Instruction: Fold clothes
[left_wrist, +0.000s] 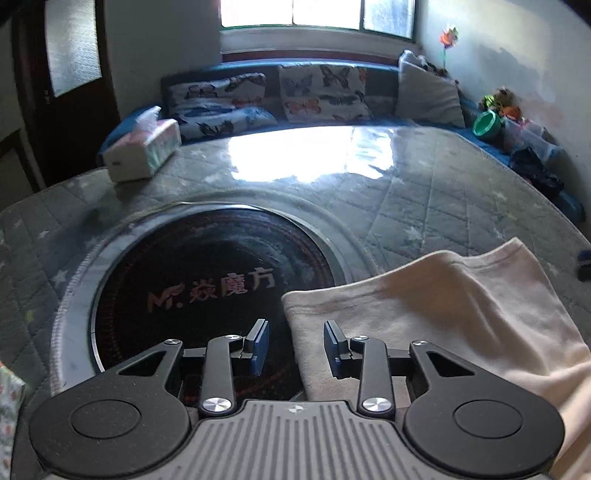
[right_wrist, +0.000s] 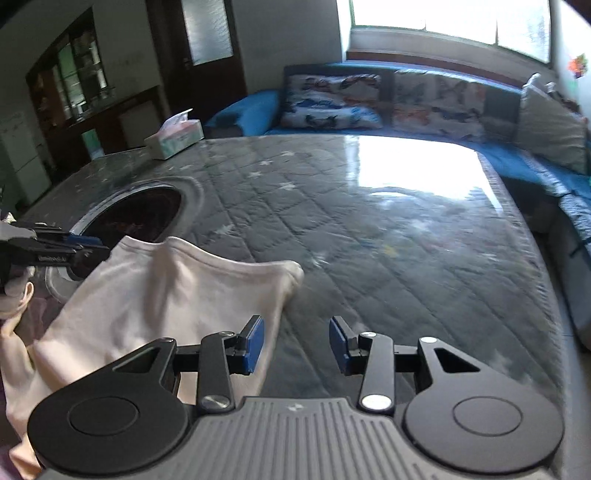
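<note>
**Cream garment lies bunched at the near edge of the table, both grippers released**

A cream-coloured soft cotton garment (left_wrist: 443, 317) (right_wrist: 159, 295) lies crumpled on the near part of a grey quilted, star-patterned table cover under a glossy clear sheet (left_wrist: 424, 199) (right_wrist: 369, 236). Its left edge overlaps the rim of a round black glass cooktop with a metal ring (left_wrist: 207, 273) (right_wrist: 136, 214) set into the table.

The left gripper (left_wrist: 295, 341) (right_wrist: 86, 245) hangs over the garment's left edge, its blue-padded jaws spread apart with nothing between them. The right gripper (right_wrist: 297, 343) sits over the garment's right edge, jaws likewise spread and empty; its left pad is above the cloth, its right pad above the bare cover.

At the far left of the table rests a white rectangular tissue box with a pastel wrapper (left_wrist: 142, 149) (right_wrist: 175, 138). Beyond the table runs a blue sofa (left_wrist: 373, 79) (right_wrist: 255, 110) with butterfly-print cushions (left_wrist: 321, 92) (right_wrist: 332, 98), under a bright window (left_wrist: 317, 13) (right_wrist: 450, 22).
</note>
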